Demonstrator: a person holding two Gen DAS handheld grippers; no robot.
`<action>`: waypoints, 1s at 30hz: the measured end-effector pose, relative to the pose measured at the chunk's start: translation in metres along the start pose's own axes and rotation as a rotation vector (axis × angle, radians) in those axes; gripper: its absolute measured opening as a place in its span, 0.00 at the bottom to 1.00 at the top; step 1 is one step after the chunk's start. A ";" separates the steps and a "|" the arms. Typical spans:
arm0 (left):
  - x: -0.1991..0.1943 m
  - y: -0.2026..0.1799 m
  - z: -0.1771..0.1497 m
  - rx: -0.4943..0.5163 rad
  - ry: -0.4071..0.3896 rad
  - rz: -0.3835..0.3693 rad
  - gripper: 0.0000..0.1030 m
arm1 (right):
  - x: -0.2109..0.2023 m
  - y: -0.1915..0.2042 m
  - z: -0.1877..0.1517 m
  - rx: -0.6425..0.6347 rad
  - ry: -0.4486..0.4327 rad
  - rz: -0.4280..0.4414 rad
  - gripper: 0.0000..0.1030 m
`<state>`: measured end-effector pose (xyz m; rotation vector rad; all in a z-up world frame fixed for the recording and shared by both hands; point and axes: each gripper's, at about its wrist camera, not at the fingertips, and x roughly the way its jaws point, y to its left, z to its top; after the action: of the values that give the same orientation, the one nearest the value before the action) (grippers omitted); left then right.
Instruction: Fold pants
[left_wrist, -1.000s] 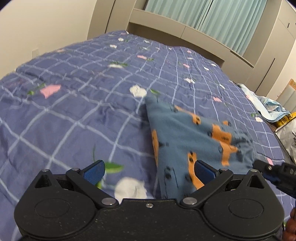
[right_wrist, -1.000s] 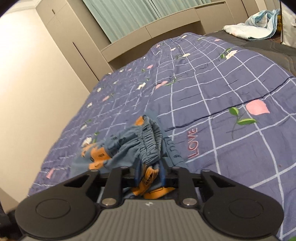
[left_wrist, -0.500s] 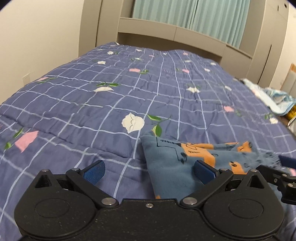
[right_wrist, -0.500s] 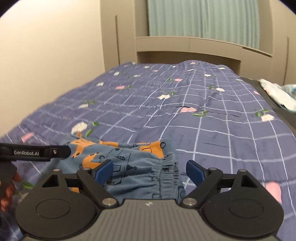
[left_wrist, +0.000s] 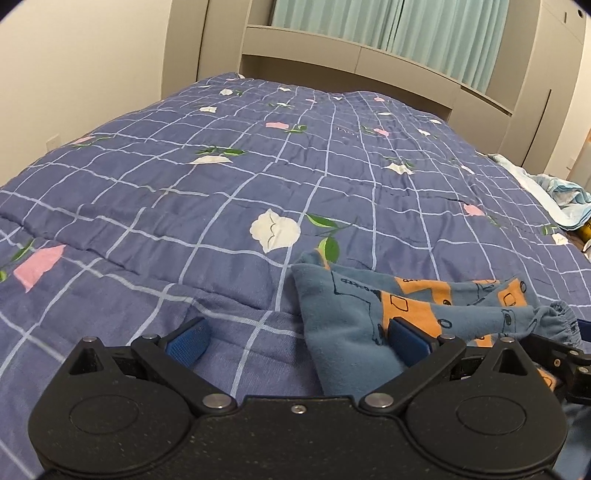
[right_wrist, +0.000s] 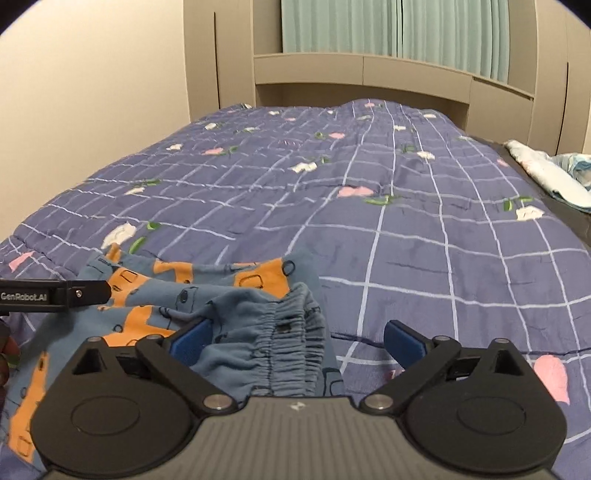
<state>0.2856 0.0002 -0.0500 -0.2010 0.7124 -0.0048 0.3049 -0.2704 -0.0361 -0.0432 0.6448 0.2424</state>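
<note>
The right gripper has just spread wide, gripping nothing, over the elastic waistband of the blue cotton pants with orange vehicles. The left gripper gapes empty. The pants lie crosswise, lower frame, on the checked purple quilt.

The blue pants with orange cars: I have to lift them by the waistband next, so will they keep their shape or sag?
The pants will probably sag: they already lie rumpled on the quilt. The gathered elastic waistband looks thick enough to pinch firmly. They look like light, soft knit, so pushing would likely bunch them.
</note>
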 end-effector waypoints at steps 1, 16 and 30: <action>-0.004 0.000 0.000 -0.007 -0.001 -0.008 0.99 | -0.004 0.001 0.000 -0.002 -0.007 0.000 0.99; -0.051 -0.016 -0.051 -0.036 0.035 -0.105 0.99 | -0.059 -0.006 -0.036 0.064 0.028 0.008 1.00; -0.064 -0.017 -0.061 -0.020 0.047 -0.095 0.99 | -0.074 -0.017 -0.046 0.148 0.039 0.023 1.00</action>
<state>0.1984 -0.0228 -0.0501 -0.2541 0.7498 -0.0937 0.2246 -0.3078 -0.0293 0.1018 0.7004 0.2161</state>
